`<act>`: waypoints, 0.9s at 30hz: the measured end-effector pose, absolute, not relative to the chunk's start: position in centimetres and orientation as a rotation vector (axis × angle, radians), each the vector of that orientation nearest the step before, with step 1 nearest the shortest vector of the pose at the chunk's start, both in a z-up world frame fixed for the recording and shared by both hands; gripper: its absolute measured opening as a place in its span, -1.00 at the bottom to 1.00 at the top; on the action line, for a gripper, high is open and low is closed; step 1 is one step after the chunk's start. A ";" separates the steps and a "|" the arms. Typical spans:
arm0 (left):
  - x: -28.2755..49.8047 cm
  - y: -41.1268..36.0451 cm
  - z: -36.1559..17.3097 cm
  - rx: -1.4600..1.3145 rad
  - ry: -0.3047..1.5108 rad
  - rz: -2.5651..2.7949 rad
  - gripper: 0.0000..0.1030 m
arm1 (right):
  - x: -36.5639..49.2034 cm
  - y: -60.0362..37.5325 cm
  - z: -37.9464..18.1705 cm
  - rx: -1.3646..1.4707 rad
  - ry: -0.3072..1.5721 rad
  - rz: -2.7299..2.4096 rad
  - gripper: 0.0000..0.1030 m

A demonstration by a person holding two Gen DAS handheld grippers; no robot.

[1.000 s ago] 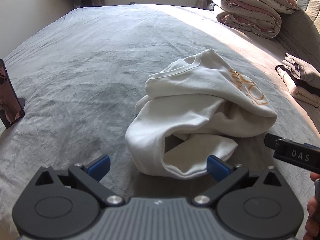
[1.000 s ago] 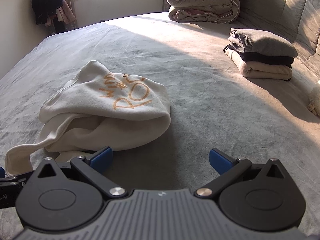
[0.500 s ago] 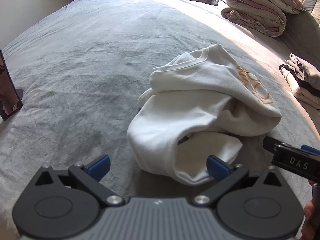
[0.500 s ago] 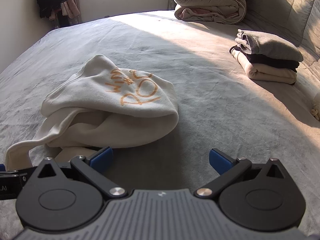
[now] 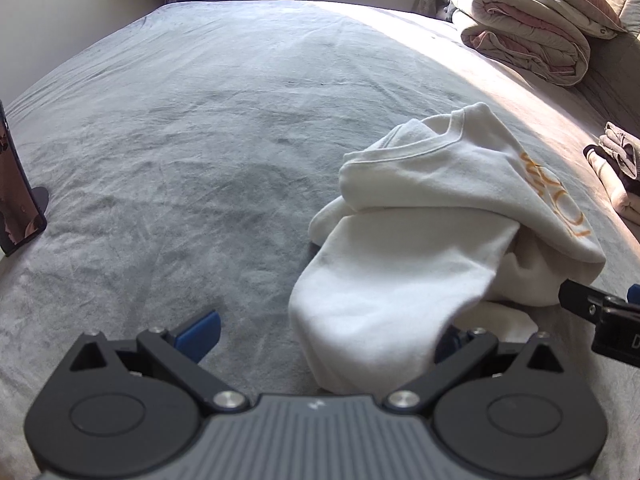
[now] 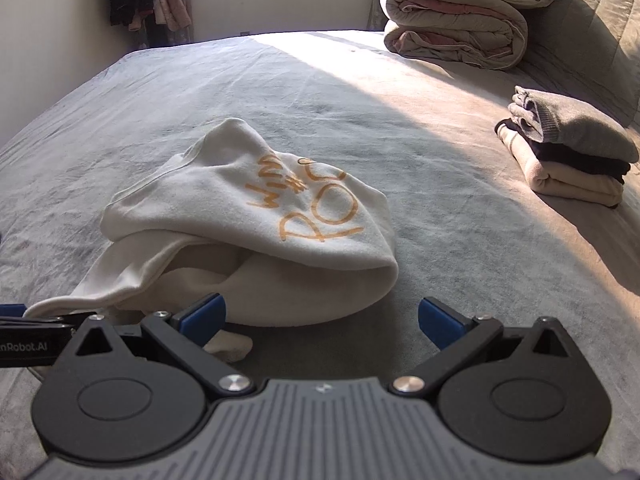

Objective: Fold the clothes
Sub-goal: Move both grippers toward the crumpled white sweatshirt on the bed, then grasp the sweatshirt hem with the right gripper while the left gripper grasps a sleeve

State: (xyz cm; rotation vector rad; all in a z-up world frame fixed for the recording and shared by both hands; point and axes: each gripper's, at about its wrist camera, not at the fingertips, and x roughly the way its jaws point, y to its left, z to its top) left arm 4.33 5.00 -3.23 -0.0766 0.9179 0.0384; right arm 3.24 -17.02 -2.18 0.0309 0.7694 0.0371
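Spreading wide, the left gripper [image 5: 324, 332] is held low over the bed [image 5: 200, 128] with nothing clamped; its left blue pad [image 5: 200, 331] is seen above bare grey cover, while the right pad is mostly hidden behind the near edge of the white sweatshirt [image 5: 432, 248]. The sweatshirt's near fold is draped just in front of this gripper's body, and whether the cloth is touched by the hidden pad cannot be told.

The right gripper [image 6: 322, 318] is likewise held fully apart and empty, its pads set just short of the sweatshirt [image 6: 256, 224]. The rounded folded edge of the sweatshirt lies directly ahead of the gap, and a small loose end of cloth is seen just beside the left pad. The tip of the right gripper is seen at the sweatshirt's right side in the left wrist view.

The sweatshirt is bunched in a crumpled heap, its ribbed neckline turned up at the far side and orange lettering shown on top. To the left of the sweatshirt and beyond it, wide bare bed cover is left free. To the right of the sweatshirt, well apart, a stack of folded clothes [image 6: 572, 152] is placed; further beyond, a rolled duvet [image 6: 456, 28] is piled. Far left of the sweatshirt, a phone on a stand [image 5: 18, 200] is propped at the bed's edge.
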 end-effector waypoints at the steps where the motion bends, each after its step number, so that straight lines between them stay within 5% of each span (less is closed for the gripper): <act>1: 4.4 5.4 -3.7 -0.089 0.915 0.039 0.99 | 3.3 -16.7 -2.2 0.024 0.757 0.083 1.00; 13: 4.4 5.3 -7.7 0.048 0.868 -0.047 0.99 | 6.7 -16.1 -4.4 0.036 0.703 0.235 0.99; 18: 5.1 6.7 -6.7 0.007 0.924 -0.121 0.98 | 6.7 -16.8 -4.6 0.031 0.637 0.228 0.38; 23: 5.3 9.2 -5.3 -0.195 0.963 -0.222 0.84 | 7.0 -17.7 -4.7 0.056 0.641 0.225 -0.54; 27: 5.6 10.6 -4.5 -0.370 0.946 -0.279 0.83 | 6.7 -17.4 -4.1 0.075 0.653 0.276 -0.72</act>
